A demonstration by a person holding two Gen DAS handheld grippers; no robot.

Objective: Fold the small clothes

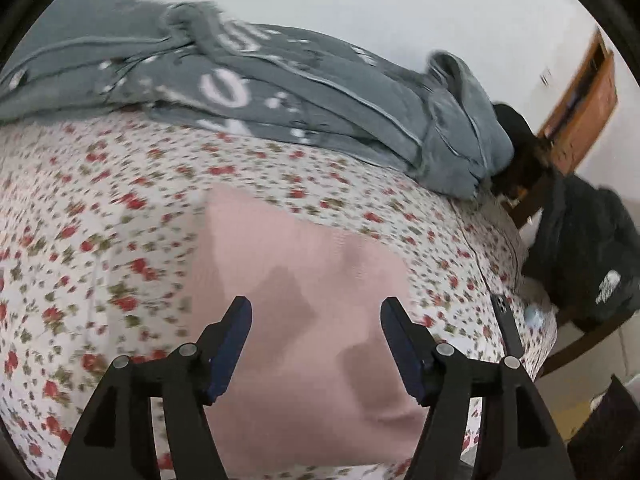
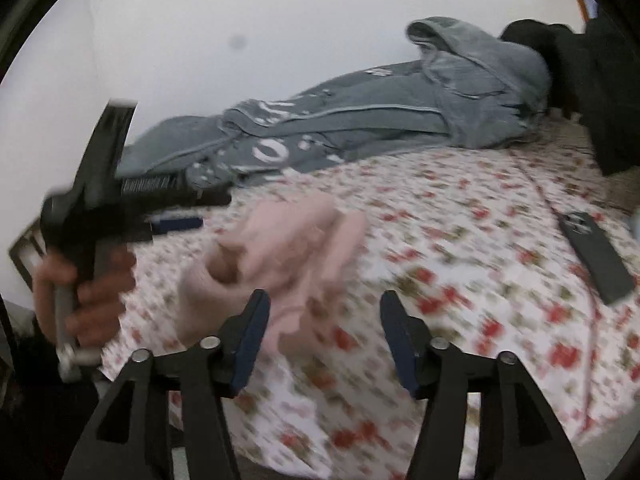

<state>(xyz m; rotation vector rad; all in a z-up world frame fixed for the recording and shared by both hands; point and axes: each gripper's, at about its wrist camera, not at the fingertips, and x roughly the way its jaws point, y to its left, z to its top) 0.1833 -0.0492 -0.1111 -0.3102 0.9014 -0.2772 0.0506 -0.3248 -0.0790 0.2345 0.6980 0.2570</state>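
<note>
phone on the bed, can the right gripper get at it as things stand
Probably yes. The phone lies flat and uncovered on the floral sheet, off to the right of the right gripper, whose jaws are open and empty. The pink garment sits to the other side, so nothing blocks the way.

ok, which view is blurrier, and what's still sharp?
Right wrist: heavy motion smear on the pink garment and floral sheet; its own fingers stay crisp. Left wrist: milder smear on the sheet, shadows on the pink cloth; fisheye bends both.
</note>
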